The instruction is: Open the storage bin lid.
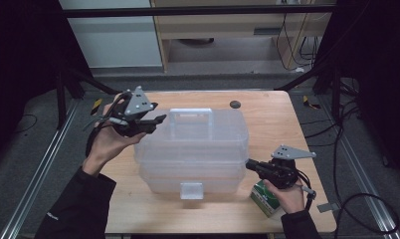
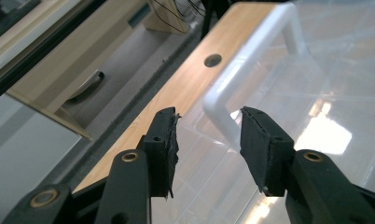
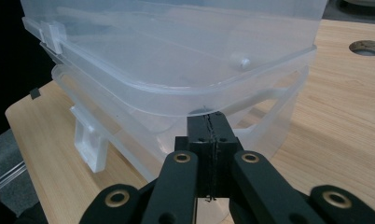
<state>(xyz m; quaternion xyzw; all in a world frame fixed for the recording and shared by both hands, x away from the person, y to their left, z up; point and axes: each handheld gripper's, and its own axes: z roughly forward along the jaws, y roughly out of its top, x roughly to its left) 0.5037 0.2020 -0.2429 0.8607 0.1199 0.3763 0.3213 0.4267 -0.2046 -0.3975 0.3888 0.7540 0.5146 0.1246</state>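
Overhead, one clear plastic box (image 1: 193, 149) sits mid-table (image 1: 282, 119), lid closed, with one white handle (image 1: 190, 113) on top toward the far side and one latch tab (image 1: 191, 190) on its near wall. Nothing can be made out inside it. One green carton (image 1: 264, 198) stands on the near right of the table, just beside the right hand. One round hole (image 1: 235, 104) marks the far edge of the tabletop. Two grippers are in play: the left gripper (image 1: 158, 119) hangs at the box's far left corner, its jaws apart and empty, and the right gripper (image 1: 249, 164) points at the box's right wall, tips at the lid's rim.

Next, the left gripper view: the left gripper (image 2: 209, 135) has its two jaws parted about halfway, nothing pinched. The handle (image 2: 251, 51) rises beyond and between them, its near leg close to the right jaw but not touched. The clear lid (image 2: 325, 93) spreads underneath, and the hole (image 2: 212, 59) shows in the wood farther off.

Last, the right gripper view: the right gripper (image 3: 210, 122) has both jaws pressed flat together with nothing between them, tips right at the lid's overhanging rim (image 3: 176, 100). The box shows two stacked clear shells, and the latch tab (image 3: 90, 144) hangs at the left. The hole (image 3: 367, 46) lies far right.
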